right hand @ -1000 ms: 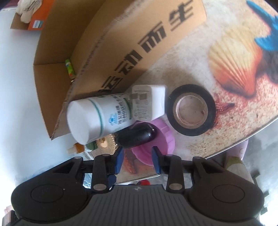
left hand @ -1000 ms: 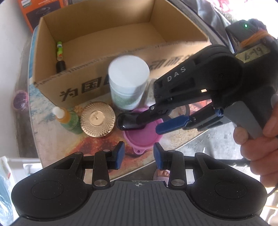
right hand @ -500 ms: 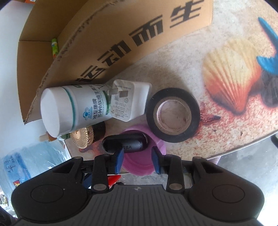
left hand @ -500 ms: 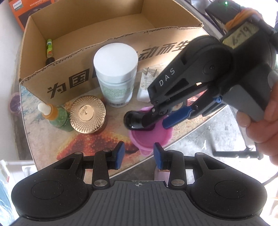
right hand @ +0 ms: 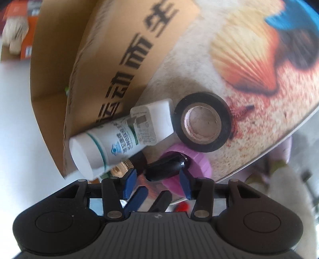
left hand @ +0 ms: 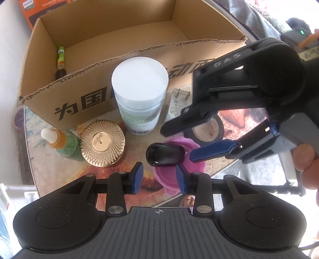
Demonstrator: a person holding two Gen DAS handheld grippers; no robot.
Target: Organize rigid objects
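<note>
This looks like a home, with everyday clutter on a small round table (right hand: pixel 259 127) whose top is printed with seashells and a starfish. On it sit a pill jar (left hand: pixel 139 93), a gold-lidded jar (left hand: pixel 103 142), a dropper bottle (left hand: pixel 63 143), a phone charger (left hand: pixel 177 101), a tape roll (right hand: pixel 203 124) and a cardboard box (left hand: pixel 119 39) with Chinese print. Past the table edge there is bare concrete floor (left hand: pixel 253 173), and an orange retail carton (left hand: pixel 39 6) lies behind the box.
</note>
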